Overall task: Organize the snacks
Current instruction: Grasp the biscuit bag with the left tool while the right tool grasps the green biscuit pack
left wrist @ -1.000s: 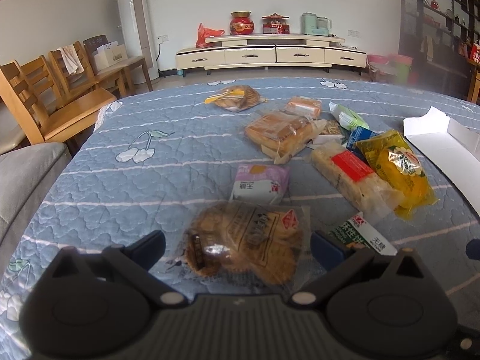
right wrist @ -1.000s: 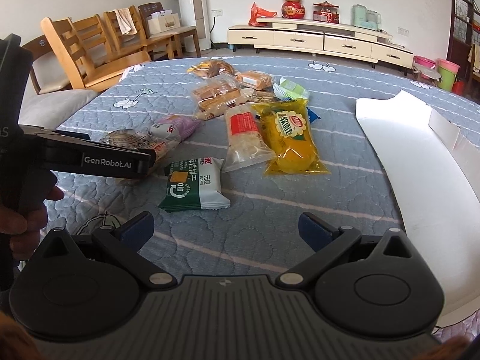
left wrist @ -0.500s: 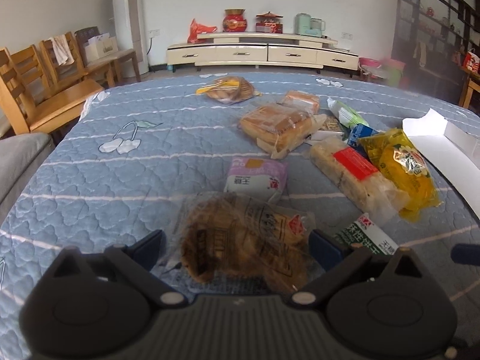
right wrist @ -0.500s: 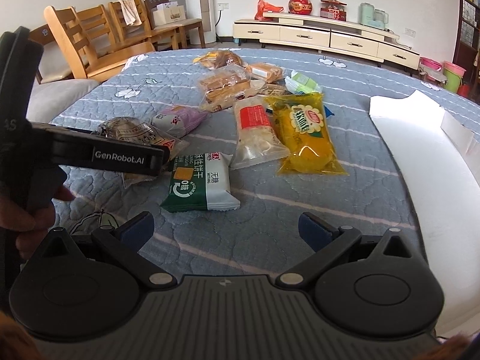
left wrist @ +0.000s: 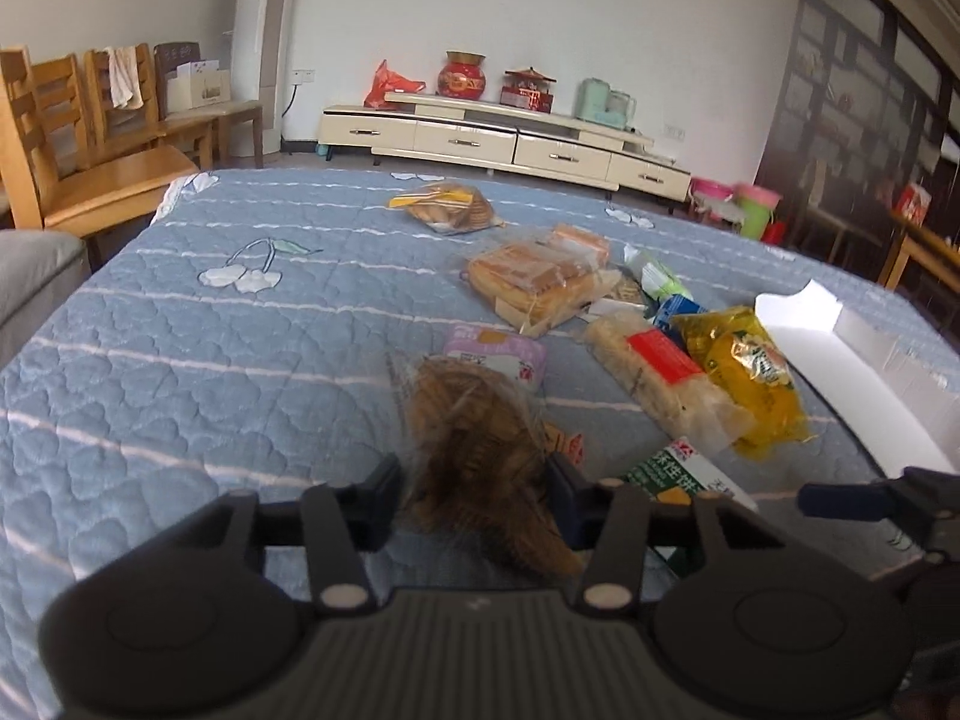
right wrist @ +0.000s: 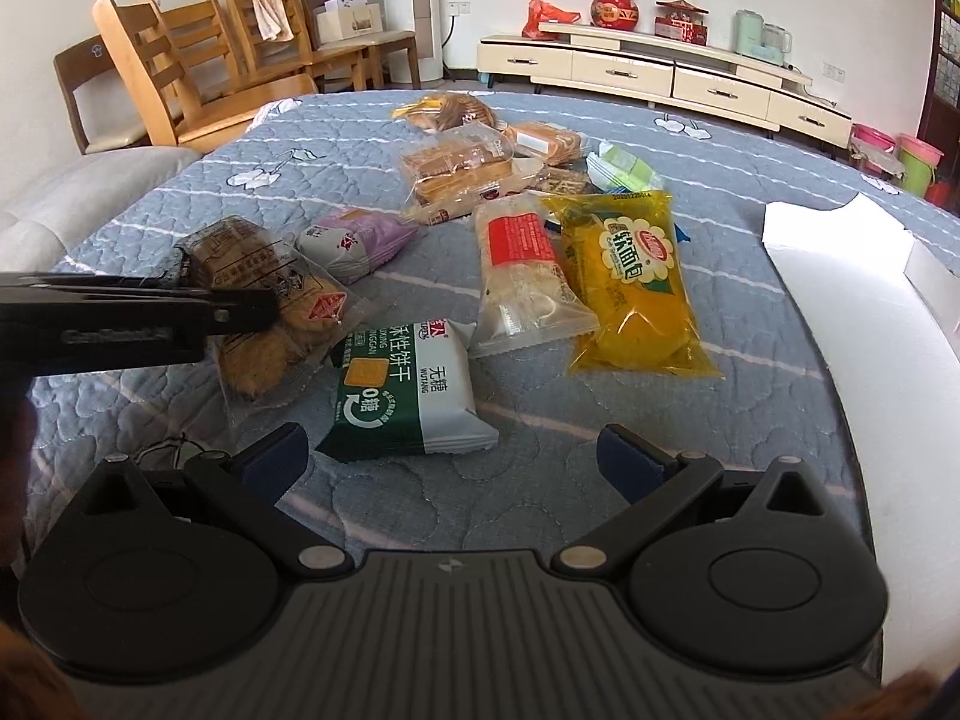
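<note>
Squeezing my left tongs (left wrist: 474,504), whose jaws have just been closing, on the clear cookie bag (left wrist: 480,438) near the table's (left wrist: 180,360) near edge, right tongs (right wrist: 453,450) apart and empty, I worry the slack film slips or the cookies crack.

Bare blue quilt (left wrist: 210,372) left of snack cluster, white box (right wrist: 852,324) blocking right edge
</note>
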